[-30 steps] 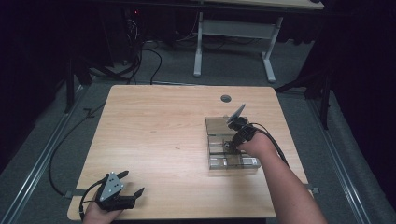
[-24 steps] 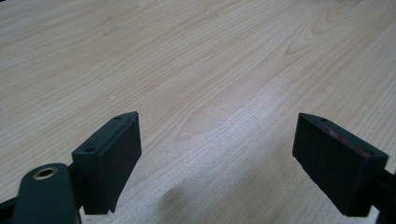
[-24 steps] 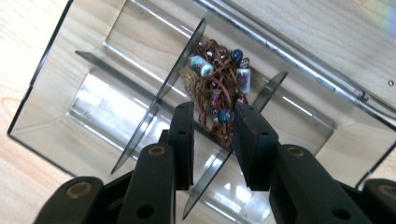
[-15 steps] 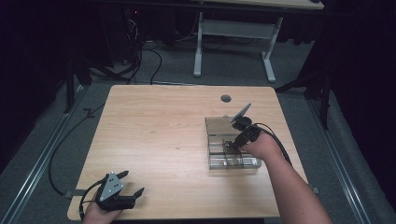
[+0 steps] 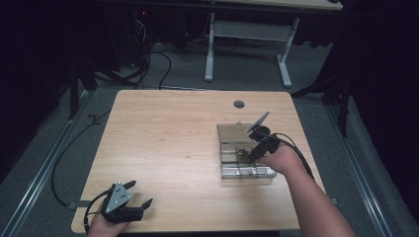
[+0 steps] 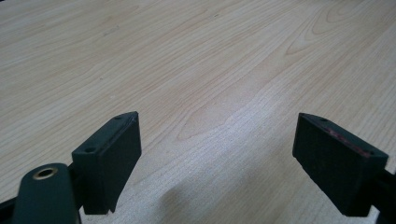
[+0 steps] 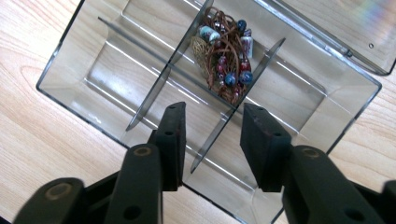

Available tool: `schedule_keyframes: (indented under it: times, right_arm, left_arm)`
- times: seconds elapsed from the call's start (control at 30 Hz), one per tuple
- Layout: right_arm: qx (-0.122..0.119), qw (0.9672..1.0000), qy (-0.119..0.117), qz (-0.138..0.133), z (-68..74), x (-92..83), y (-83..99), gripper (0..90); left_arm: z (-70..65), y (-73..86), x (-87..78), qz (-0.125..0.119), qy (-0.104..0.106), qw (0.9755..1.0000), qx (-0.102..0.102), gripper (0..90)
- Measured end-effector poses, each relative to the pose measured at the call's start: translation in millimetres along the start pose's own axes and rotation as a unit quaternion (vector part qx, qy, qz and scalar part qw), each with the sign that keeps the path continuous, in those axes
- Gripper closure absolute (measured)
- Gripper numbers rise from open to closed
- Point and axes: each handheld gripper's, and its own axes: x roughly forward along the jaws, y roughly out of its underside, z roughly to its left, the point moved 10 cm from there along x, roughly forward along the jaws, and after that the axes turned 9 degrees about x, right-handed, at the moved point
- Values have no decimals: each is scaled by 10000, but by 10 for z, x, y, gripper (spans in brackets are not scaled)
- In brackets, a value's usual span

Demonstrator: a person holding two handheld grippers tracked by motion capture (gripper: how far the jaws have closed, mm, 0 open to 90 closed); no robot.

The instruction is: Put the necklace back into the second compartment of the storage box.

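Note:
A clear plastic divided box stands on the table's right half with its lid folded back. A tangle of brown cord with blue, red and silver beads lies in one middle compartment. My right gripper hovers just above the box, pointing down at a divider near the beads. Its jaws have just been opening and nothing is between them. My left gripper rests at the table's front left corner, with its jaws wide open over bare wood.
The wooden table has a round cable hole near its far edge. Beyond the table are dark floor, cables and the white legs of another desk.
The right hand has lifted a little and drifted right over the box. The left hand has not moved.

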Motion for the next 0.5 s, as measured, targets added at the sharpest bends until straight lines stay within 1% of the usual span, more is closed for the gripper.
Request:
schedule_keyframes:
  times: [0.07,0.1,0.13,0.17,0.23,0.3,0.4,0.43,0.47,0.5]
  right_arm:
    - [49,10000,16,20,1,-3,46,573]
    - [13,10000,7,20,-4,-2,58,568]
    - [76,10000,-19,34,4,-2,84,565]
    - [10,10000,-30,22,-6,-1,97,562]
    - [75,10000,-34,45,-9,0,143,564]
    - [64,9999,-33,98,-13,-6,191,567]
    - [122,9998,-94,98,-8,-15,257,561]
    - [113,9999,-68,99,-19,-14,279,559]
    - [157,9998,-84,109,-17,-16,304,561]
    - [143,9998,-98,93,-26,-15,326,563]
  left_arm:
    - [2,-1,1,-11,-8,10000,-10,158]
    - [2,-1,0,-13,-9,10000,-6,158]
    - [1,-2,0,-14,-7,10000,-4,159]
    - [1,0,-1,-1,-3,10000,-5,159]
    - [0,1,0,6,-3,10000,2,158]
    - [-1,0,-1,0,-9,10000,13,159]
    - [2,-4,2,-22,-8,10000,-23,158]
    - [2,-4,1,-24,-8,10000,-20,158]
    - [3,-3,-3,-16,-10,10000,-7,158]
    - [2,-2,-4,-17,-11,10000,-17,158]
